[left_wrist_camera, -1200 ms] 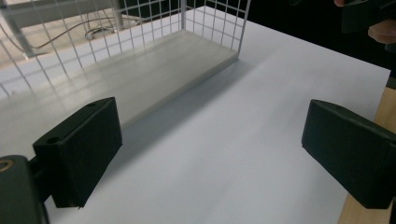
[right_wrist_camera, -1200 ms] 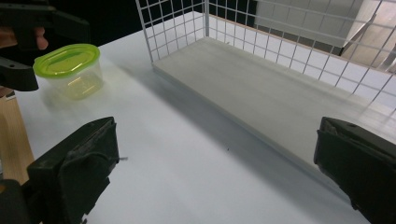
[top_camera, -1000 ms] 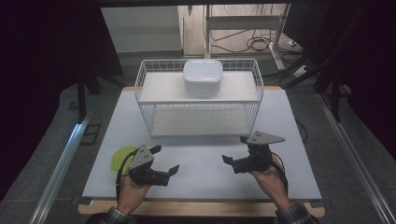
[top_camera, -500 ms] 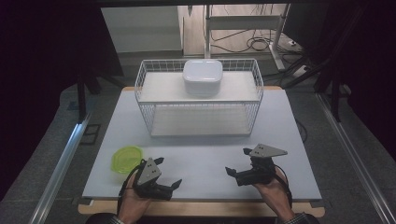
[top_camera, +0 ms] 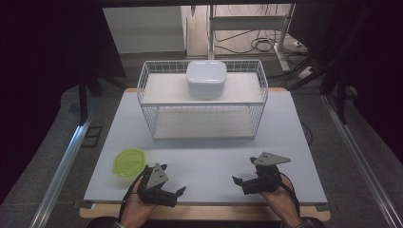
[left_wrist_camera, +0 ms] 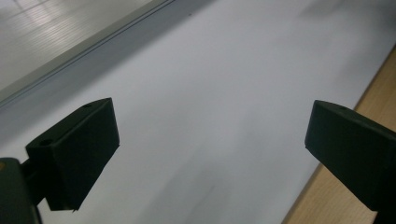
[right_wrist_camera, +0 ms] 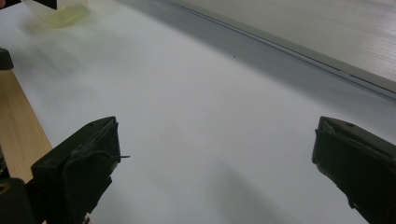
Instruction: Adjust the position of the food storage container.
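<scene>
Low near the front edge of the worktop (top_camera: 204,156), the left hand-held gripper (top_camera: 177,194) points right and the right hand-held gripper (top_camera: 236,181) points left, jaws wide and empty. Nearest the left one, just beside it, sits a round yellow-green bowl (top_camera: 129,161), upright, with no long axis.

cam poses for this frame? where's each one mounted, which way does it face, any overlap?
High view: above the person's side, facing forward and down on the table, rack and bowl; both hands and the left tool and right tool show.
Left gripper view: on the left tool, facing the white mat; jaws open.
Right gripper view: on the right tool, facing across the mat toward the bowl; jaws open.
Shared: the bowl, in the high and right gripper views.
</scene>
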Demonstrator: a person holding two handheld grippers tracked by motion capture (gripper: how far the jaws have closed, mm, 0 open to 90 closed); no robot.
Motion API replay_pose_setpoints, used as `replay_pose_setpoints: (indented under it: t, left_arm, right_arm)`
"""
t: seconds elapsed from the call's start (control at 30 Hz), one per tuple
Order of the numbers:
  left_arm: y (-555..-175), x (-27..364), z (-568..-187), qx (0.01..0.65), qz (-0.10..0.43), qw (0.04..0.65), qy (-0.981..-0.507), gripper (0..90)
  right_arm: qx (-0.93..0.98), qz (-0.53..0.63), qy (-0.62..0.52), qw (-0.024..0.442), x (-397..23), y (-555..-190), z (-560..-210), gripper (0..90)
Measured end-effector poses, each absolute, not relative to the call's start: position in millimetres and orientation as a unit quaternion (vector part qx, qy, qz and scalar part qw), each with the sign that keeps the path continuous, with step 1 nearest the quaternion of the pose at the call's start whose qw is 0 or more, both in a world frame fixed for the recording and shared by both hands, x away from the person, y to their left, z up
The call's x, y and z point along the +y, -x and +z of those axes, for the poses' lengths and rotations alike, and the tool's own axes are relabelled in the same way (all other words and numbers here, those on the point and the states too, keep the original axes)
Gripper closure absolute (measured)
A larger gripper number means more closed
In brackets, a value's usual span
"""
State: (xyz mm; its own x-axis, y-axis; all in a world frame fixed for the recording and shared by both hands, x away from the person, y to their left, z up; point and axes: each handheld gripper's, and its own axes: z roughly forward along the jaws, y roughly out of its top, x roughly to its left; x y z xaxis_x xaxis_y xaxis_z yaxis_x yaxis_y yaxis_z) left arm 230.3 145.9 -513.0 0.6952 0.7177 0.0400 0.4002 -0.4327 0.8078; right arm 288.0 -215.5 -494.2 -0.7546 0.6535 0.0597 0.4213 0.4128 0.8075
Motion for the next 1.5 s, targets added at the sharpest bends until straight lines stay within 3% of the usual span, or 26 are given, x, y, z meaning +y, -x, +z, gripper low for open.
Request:
replay_pose_setpoints:
  t: [0.17,0.27,0.53,0.8,1.17,1.5]
  left_arm:
    - [-231,159,-505,0.357,0.205,0.408,-0.815,6.3]
    - [-230,170,-498,0.364,0.241,0.403,-0.804,15.5]
    - [-231,219,-486,0.408,0.260,0.420,-0.768,59.8]
    - [-232,271,-485,0.477,0.278,0.416,-0.722,89.7]
    - [-237,322,-505,0.567,0.264,0.372,-0.686,90.0]
    - [-246,318,-516,0.588,0.244,0.344,-0.691,90.0]
  right_arm:
    - [0.834,0.427,-0.323,0.133,-213,-288,-497,1.4]
    - [0.835,0.428,-0.319,0.135,-211,-287,-497,1.6]
    - [0.838,0.424,-0.318,0.131,-210,-288,-499,2.1]
    - [0.845,0.415,-0.311,0.131,-205,-289,-502,2.6]
    - [0.857,0.392,-0.308,0.130,-202,-289,-506,3.9]
    - [0.866,0.379,-0.301,0.125,-199,-290,-510,4.3]
